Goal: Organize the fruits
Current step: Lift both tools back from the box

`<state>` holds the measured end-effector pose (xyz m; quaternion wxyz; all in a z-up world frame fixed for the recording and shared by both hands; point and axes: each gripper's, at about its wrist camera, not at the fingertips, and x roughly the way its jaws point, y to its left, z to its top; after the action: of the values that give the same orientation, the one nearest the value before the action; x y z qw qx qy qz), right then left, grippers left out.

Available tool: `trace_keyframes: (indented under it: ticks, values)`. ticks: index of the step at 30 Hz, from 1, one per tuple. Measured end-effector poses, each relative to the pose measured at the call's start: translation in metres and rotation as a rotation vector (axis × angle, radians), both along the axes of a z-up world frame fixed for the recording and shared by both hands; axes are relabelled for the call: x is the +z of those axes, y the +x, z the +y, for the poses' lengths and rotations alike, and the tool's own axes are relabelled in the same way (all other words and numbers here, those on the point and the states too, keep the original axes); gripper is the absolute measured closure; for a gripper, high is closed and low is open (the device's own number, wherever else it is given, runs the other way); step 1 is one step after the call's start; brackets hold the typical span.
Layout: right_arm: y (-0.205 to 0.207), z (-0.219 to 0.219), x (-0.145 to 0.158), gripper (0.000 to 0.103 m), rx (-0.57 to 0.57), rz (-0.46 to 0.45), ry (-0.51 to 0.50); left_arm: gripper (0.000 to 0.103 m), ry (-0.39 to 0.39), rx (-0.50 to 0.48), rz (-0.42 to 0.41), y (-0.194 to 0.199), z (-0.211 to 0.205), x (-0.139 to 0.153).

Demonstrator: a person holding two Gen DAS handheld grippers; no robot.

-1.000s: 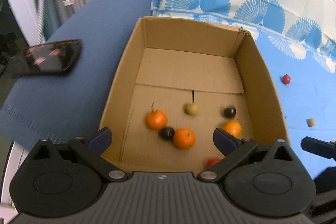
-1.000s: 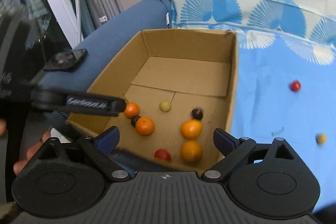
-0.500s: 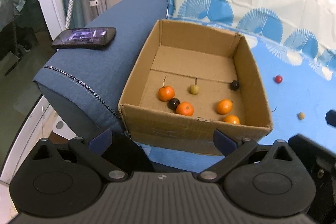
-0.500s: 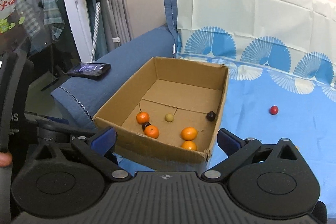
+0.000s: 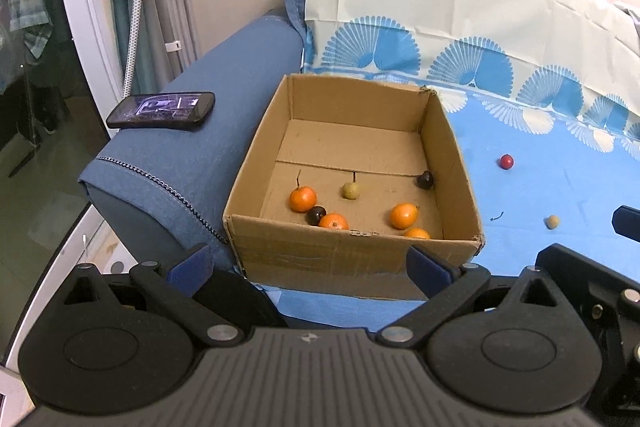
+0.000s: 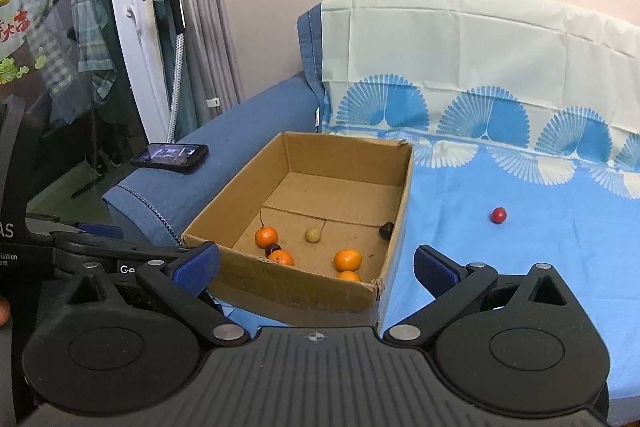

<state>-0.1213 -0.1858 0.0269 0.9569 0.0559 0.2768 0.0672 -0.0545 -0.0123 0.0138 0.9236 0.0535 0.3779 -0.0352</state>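
My left fingers point(image 5: 308, 265) and right fingers point(image 6: 316, 263) are spread wide and empty before the cardboard box point(image 5: 356, 255) holding gathered fruits, while a red fruit point(image 6: 498, 215) waits on the blue sheet point(image 6: 520, 251) beyond my right fingers.

brown cardboard box point(image 5: 352, 255) ahead of the gripper, orange, dark and yellowish fruits inside, on a light blue sheet point(image 5: 540, 187) with fan print, red fruit point(image 5: 506, 161) off right.
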Motion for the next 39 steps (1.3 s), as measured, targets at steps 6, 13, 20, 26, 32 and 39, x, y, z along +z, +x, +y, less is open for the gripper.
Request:
trace_keyframes:
  ticks: [6, 13, 20, 26, 32, 39]
  values:
    - [-0.002, 0.001, 0.000, 0.001, 0.006, -0.004, 0.001, 0.000, -0.005, 0.005, 0.004, 0.000, 0.003, 0.000]
    - [0.000, -0.001, -0.001, 0.001, 0.007, 0.004, -0.001, 0.000, -0.006, 0.000, 0.010, 0.003, 0.003, -0.003]
    - [0.003, 0.003, -0.002, 0.001, 0.005, 0.009, -0.012, 0.000, -0.010, 0.001, 0.018, 0.005, 0.004, -0.006]
    - [0.006, 0.005, -0.003, 0.001, 0.007, 0.018, -0.020, 0.000, -0.014, 0.004, 0.033, 0.009, 0.004, -0.010]
    - [0.009, 0.003, -0.005, 0.001, 0.004, 0.030, -0.021, 0.000, -0.013, 0.002, 0.046, 0.012, 0.003, -0.013]
    - [0.011, 0.003, -0.008, 0.001, 0.004, 0.039, -0.020, 0.000, -0.009, 0.001, 0.054, 0.015, 0.002, -0.016]
